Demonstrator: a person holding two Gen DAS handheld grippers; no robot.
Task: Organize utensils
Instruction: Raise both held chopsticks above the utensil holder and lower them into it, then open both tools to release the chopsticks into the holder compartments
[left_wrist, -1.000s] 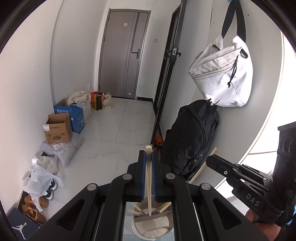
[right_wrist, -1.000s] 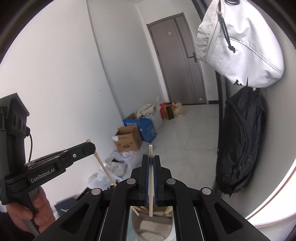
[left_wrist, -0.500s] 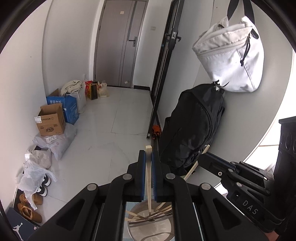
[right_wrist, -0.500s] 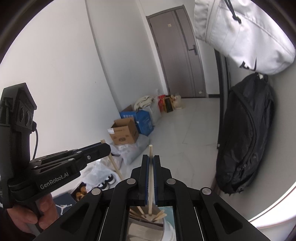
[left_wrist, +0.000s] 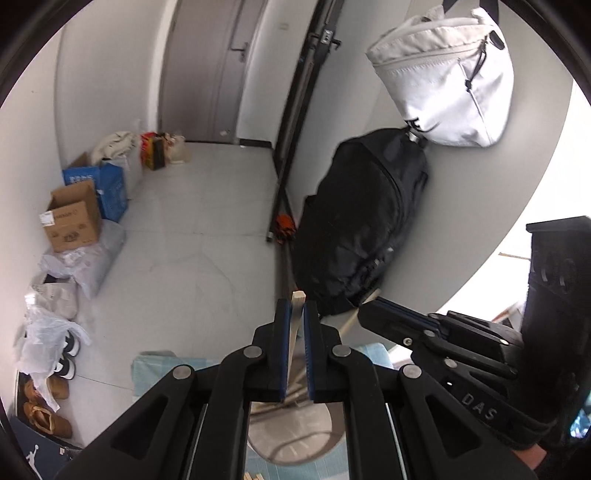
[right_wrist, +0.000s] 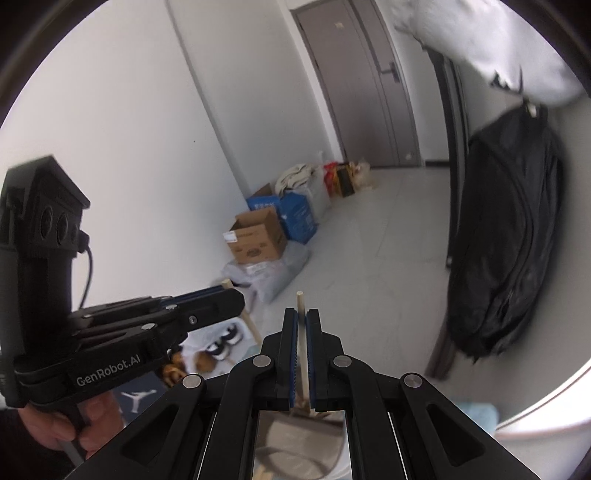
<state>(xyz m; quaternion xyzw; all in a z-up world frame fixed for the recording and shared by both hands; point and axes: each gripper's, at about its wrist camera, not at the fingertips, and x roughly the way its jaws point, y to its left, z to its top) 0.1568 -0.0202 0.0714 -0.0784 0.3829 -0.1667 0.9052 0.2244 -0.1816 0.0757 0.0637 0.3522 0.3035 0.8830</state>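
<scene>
We hold one chopstick in each gripper. The left gripper (left_wrist: 294, 328) has its jaws clamped on a wooden stick (left_wrist: 297, 308), whose squared top end shows just above the pads. The right gripper (right_wrist: 302, 332) is likewise clamped on a thinner stick (right_wrist: 300, 302). Both sticks hang down toward a round holder (left_wrist: 295, 435) standing on a blue mat (left_wrist: 155, 373); other sticks already lean inside it.

Handling notes, as we judge them: the sticks are light, stiff and smooth, so they pivot easily between flat pads. We grip near the upper end, which leaves the long lower part free to enter the holder. A clamp closer to the middle would swing less. Because the sticks are slender, little pressure is needed.
</scene>
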